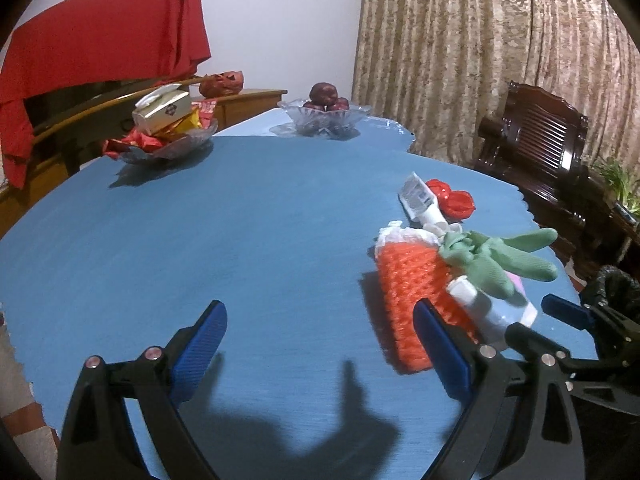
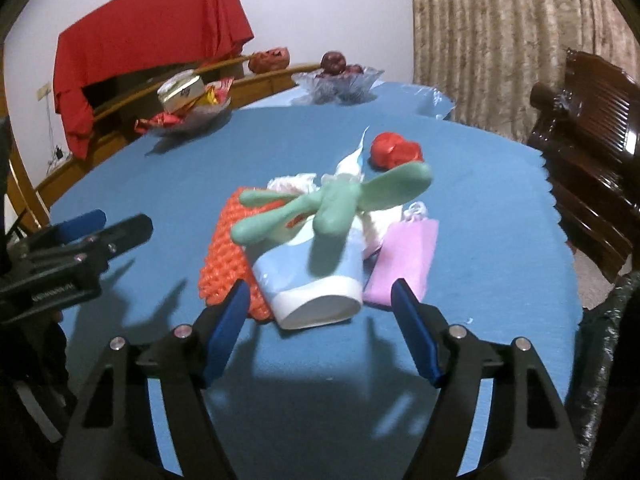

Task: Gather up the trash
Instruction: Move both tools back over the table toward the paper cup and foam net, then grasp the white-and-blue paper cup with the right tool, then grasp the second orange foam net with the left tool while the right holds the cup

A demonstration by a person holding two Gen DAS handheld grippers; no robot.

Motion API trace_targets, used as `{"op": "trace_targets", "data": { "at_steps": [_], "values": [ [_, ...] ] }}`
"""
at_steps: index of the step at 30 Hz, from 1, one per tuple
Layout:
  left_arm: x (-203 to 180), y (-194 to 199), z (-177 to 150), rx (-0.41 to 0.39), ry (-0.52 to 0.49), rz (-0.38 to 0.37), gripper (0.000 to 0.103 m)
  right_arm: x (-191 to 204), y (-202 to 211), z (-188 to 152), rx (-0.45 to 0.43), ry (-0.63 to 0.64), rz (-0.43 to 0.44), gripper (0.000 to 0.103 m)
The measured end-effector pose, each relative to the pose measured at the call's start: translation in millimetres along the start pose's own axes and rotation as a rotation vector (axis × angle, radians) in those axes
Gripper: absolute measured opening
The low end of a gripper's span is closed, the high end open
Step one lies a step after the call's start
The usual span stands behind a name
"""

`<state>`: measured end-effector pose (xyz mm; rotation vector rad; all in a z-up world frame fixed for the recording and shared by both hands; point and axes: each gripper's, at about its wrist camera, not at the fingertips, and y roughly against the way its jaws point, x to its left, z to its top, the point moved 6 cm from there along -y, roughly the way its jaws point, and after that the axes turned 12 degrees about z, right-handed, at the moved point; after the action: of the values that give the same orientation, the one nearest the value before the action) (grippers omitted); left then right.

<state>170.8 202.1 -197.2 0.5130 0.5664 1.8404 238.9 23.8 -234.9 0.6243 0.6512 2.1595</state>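
I counted one orange foam net (image 2: 230, 256), one green glove (image 2: 320, 204) and one cup (image 2: 316, 280) piled on the blue worktop (image 1: 240, 240), two glass bowls (image 1: 320, 118) behind, curtains (image 1: 460, 40) beyond. Both hand-held grippers, left (image 1: 320, 348) and right (image 2: 320, 326), stood open, holding nothing.

No text can be read: the print on the crumpled white tube (image 1: 420, 200), the cream box (image 1: 162, 112) and the black left gripper (image 2: 76, 236) body is blurred.
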Motion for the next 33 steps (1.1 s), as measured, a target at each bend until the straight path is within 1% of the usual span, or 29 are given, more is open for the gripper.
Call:
{"op": "trace_targets", "data": {
  "at_steps": [3, 5, 6, 7, 11, 14, 18, 23, 27, 30, 33],
  "values": [
    [2.7, -3.8, -1.1, 0.010, 0.006, 0.004, 0.092, -1.1, -10.7, -3.3, 0.030, -0.003, 0.003, 0.065],
    [3.9, -6.0, -1.8, 0.015, 0.011, 0.005, 0.092, -4.0, -15.7, -5.6, 0.048, -0.009, 0.009, 0.064],
    [3.9, -6.5, -2.2, 0.017, 0.013, 0.005, 0.092, -4.4, -19.4, -6.1, 0.063, -0.015, 0.017, 0.060],
    [4.5, -7.2, -2.8, 0.017, 0.013, 0.005, 0.092, -4.2, -21.4, -6.4, 0.072, -0.018, 0.030, 0.059],
    [4.1, -7.5, -3.7, 0.020, 0.013, 0.005, 0.092, -4.0, -20.9, -5.9, 0.062, -0.024, 0.036, 0.055],
    [1.9, -7.4, -4.8, 0.026, 0.009, 0.002, 0.092, -4.4, -13.2, -3.6, 0.042, -0.025, 0.042, 0.054],
    [-5.2, -5.6, -5.9, 0.032, 0.003, -0.012, 0.092, -4.3, 1.1, -6.0, 0.039, -0.027, 0.052, 0.053],
    [-24.1, -3.3, -10.5, 0.045, -0.015, -0.046, 0.091, -16.0, 31.1, -22.8, 0.037, -0.057, 0.017, 0.052],
    [-45.3, -3.7, -16.1, 0.060, -0.038, -0.085, 0.091, -34.0, 53.6, -32.2, 0.033, -0.090, -0.033, 0.052],
    [-62.7, -6.5, -19.0, 0.073, -0.047, -0.109, 0.091, -47.4, 64.3, -36.3, 0.027, -0.112, -0.067, 0.052],
    [-75.7, -10.8, -21.3, 0.083, -0.060, -0.113, 0.092, -62.0, 71.8, -37.5, 0.012, -0.139, -0.101, 0.052]
  ]
}}
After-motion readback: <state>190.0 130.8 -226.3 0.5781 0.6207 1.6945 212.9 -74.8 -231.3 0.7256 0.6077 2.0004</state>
